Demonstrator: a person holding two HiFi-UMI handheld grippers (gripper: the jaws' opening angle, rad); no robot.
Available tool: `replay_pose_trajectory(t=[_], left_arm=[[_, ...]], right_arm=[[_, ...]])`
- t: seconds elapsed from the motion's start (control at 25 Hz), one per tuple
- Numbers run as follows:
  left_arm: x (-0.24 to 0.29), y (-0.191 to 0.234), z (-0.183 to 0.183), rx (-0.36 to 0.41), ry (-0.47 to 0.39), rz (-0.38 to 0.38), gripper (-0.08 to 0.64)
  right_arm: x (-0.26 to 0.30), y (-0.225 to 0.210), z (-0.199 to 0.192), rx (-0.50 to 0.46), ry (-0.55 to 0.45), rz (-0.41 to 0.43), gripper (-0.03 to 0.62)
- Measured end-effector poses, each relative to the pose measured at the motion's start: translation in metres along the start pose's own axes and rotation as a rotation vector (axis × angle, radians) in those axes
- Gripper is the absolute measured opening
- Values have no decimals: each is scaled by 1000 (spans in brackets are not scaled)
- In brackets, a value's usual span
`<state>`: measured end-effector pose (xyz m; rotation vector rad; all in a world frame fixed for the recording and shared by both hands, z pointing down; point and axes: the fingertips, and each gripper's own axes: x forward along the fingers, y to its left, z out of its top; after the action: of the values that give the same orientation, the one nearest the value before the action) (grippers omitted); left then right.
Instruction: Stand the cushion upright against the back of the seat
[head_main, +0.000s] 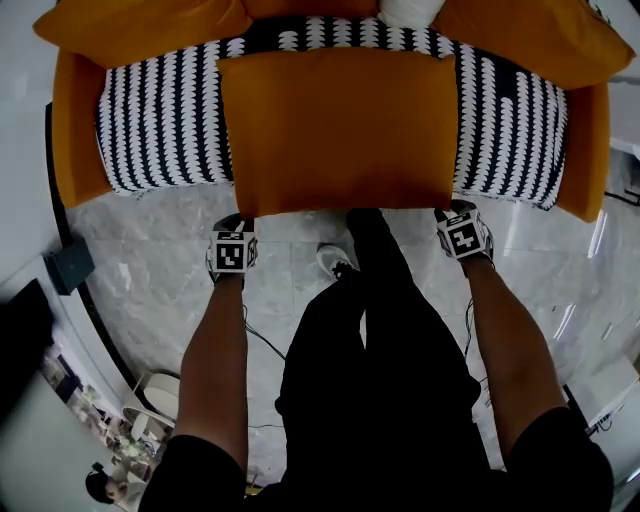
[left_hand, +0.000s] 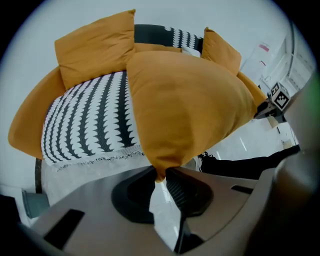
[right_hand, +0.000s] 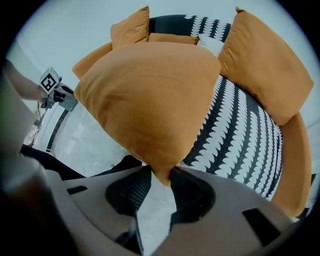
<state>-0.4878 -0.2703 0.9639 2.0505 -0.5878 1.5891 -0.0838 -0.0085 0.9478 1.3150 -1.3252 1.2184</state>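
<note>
A large orange cushion (head_main: 340, 130) lies flat on the seat's black-and-white patterned cover (head_main: 160, 130), its near edge hanging over the seat's front. My left gripper (head_main: 238, 218) sits at the cushion's near left corner. In the left gripper view the cushion (left_hand: 185, 110) tapers to a corner pinched in my left gripper (left_hand: 159, 172). My right gripper (head_main: 450, 210) is at the near right corner. The right gripper view shows the cushion (right_hand: 150, 100) the same way, its corner squeezed in my right gripper (right_hand: 161, 175). Both grippers point steeply down.
Two more orange cushions (head_main: 140, 25) (head_main: 540, 35) and a white one (head_main: 405, 10) lean at the seat's back. Orange armrests (head_main: 75, 130) (head_main: 590, 150) close both sides. The person's black-clad legs and a shoe (head_main: 335, 258) stand on marble floor; a dark box (head_main: 70, 265) lies at left.
</note>
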Motion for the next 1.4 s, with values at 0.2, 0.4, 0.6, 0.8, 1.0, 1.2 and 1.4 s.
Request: replay_pose_trajectory(t=[0.2, 0.4, 0.6, 0.8, 1.0, 1.2, 1.4], left_arm=[[-27, 2, 16, -34, 10, 19, 44], [-67, 0, 40, -83, 0, 25, 38], [-107, 0, 77, -82, 15, 51, 37], [-144, 4, 116, -111, -3, 85, 32], [-179, 8, 162, -114, -45, 118, 31], [-199, 20, 205, -108, -112, 145, 31], [-222, 27, 244, -137, -220, 127, 31]], right_arm=[[-25, 0, 18, 16, -30, 8, 68], [-66, -7, 39, 55, -92, 34, 55], [-108, -20, 64, 111, -171, 88, 51], [-144, -34, 95, 115, -239, 116, 48], [-180, -54, 134, 125, -335, 147, 46], [-207, -69, 170, 133, -445, 181, 44], [-225, -95, 203, 212, -521, 183, 44]])
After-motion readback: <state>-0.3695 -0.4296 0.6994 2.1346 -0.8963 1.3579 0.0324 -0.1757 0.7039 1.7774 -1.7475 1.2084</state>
